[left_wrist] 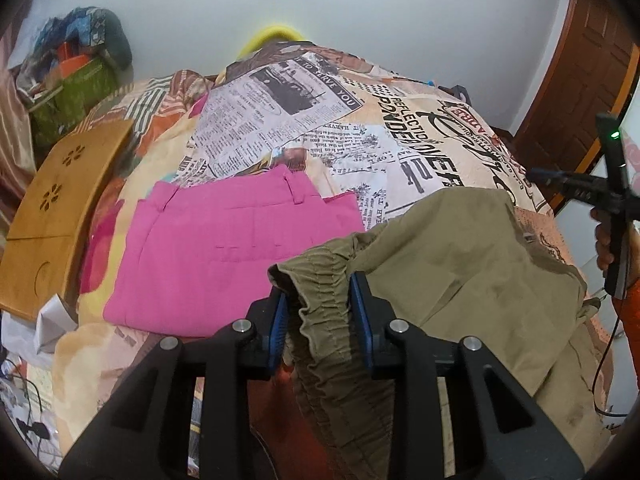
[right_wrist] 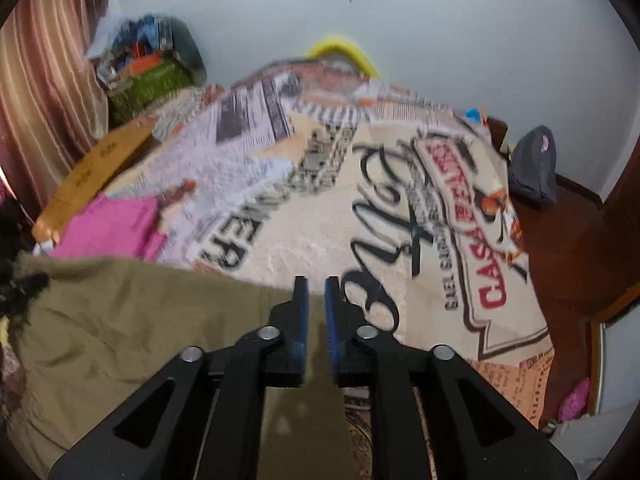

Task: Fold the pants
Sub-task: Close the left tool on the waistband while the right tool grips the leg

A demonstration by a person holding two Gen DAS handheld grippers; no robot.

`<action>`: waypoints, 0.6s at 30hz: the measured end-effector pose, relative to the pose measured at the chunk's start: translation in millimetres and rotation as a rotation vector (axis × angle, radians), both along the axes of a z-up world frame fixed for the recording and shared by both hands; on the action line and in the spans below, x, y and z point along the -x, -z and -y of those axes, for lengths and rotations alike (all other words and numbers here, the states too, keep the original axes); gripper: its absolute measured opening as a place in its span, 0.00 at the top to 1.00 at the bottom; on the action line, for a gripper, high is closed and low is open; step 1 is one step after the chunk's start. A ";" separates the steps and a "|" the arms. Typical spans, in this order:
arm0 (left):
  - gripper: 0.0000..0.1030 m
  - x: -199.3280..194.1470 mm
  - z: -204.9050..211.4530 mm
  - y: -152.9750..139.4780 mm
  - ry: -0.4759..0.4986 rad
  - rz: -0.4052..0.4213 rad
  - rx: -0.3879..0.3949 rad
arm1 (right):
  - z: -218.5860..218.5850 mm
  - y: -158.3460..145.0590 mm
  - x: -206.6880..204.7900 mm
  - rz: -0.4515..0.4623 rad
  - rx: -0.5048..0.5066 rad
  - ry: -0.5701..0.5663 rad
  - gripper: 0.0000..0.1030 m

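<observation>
Olive khaki pants lie on the bed, partly over the near edge. My left gripper is shut on their gathered elastic waistband, which bunches between the blue pads. In the right wrist view the same pants spread to the left and under my right gripper. Its jaws stand a narrow gap apart above the pants' edge, with nothing between them. The right gripper's body also shows at the right edge of the left wrist view.
Folded pink pants lie on the newspaper-print bedsheet left of the khaki pair. A wooden lap table leans at the bed's left side. A pile of bags sits in the far left corner. A grey backpack stands on the floor.
</observation>
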State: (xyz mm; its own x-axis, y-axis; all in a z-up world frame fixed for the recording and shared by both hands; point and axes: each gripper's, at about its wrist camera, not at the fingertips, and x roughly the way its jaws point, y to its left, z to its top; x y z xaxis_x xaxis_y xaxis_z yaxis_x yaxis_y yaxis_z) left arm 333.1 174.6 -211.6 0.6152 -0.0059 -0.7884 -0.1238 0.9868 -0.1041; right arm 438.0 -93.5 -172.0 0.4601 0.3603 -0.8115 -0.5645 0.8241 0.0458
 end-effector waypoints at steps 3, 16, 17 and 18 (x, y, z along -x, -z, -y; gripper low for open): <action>0.71 -2.8 -0.3 5.5 0.010 -0.001 -0.009 | -1.0 22.8 -8.3 -0.027 0.012 0.012 0.37; 0.70 -10.7 -1.0 22.7 0.025 0.004 -0.022 | -18.5 50.9 -21.1 -0.044 0.027 -0.009 0.85; 0.70 -11.2 -1.3 23.5 0.024 0.002 -0.024 | -19.3 50.0 -19.8 -0.042 0.028 -0.004 0.86; 0.70 -11.6 -1.6 24.5 0.025 -0.001 -0.026 | -20.2 49.0 -18.2 -0.036 0.032 -0.005 0.89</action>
State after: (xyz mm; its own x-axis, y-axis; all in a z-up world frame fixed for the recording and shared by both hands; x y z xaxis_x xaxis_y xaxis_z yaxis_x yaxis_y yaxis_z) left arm 344.8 176.2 -236.2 0.6146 -0.0011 -0.7889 -0.0992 0.9920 -0.0787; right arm 456.1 -73.3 -220.9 0.4285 0.3362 -0.8387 -0.5675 0.8224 0.0397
